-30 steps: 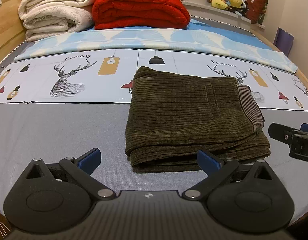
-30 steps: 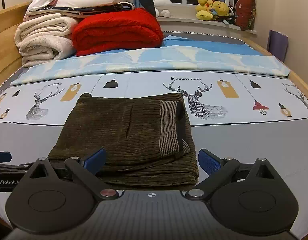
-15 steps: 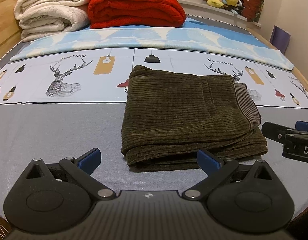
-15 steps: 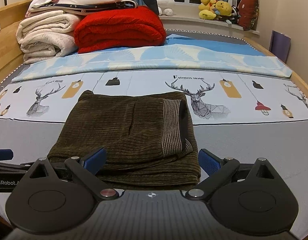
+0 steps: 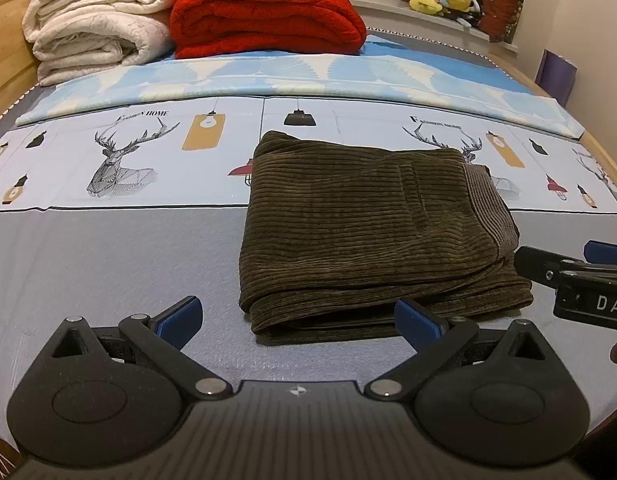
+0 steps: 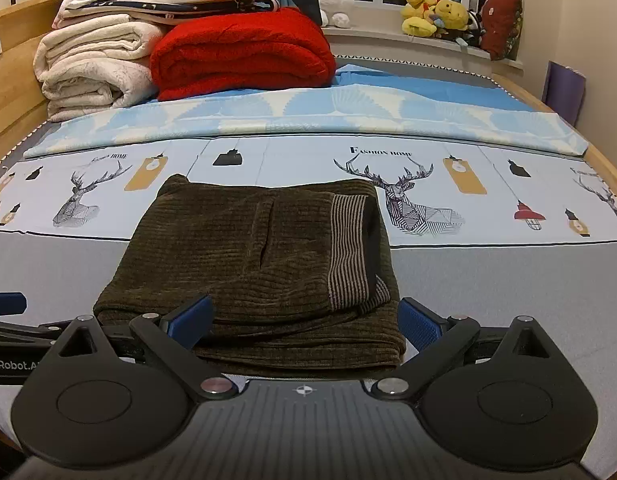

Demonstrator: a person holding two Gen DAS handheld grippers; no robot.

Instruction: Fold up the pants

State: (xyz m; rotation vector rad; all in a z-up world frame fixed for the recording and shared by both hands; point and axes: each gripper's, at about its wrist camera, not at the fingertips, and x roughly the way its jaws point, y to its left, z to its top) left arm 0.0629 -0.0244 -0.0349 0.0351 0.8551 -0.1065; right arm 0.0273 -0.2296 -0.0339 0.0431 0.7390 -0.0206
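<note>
The dark olive corduroy pants (image 5: 364,232) lie folded into a compact rectangle on the bed, striped waistband lining showing at the right; they also show in the right wrist view (image 6: 260,264). My left gripper (image 5: 298,318) is open and empty, just short of the pants' near edge, toward their left part. My right gripper (image 6: 304,320) is open and empty, its fingers to either side of the pants' near right corner. The right gripper also shows at the right edge of the left wrist view (image 5: 580,276). The left gripper shows at the left edge of the right wrist view (image 6: 12,328).
The bed has a grey sheet (image 5: 108,264) with a deer-print band (image 5: 120,160) and a pale blue blanket (image 5: 308,76) behind. Folded cream blankets (image 5: 96,36) and a red blanket (image 5: 264,20) are stacked at the head. Plush toys (image 6: 436,16) sit on the sill.
Both grippers have drawn back slightly and lifted a little from the folded pants. The pants have not moved. Both grippers stay open.
</note>
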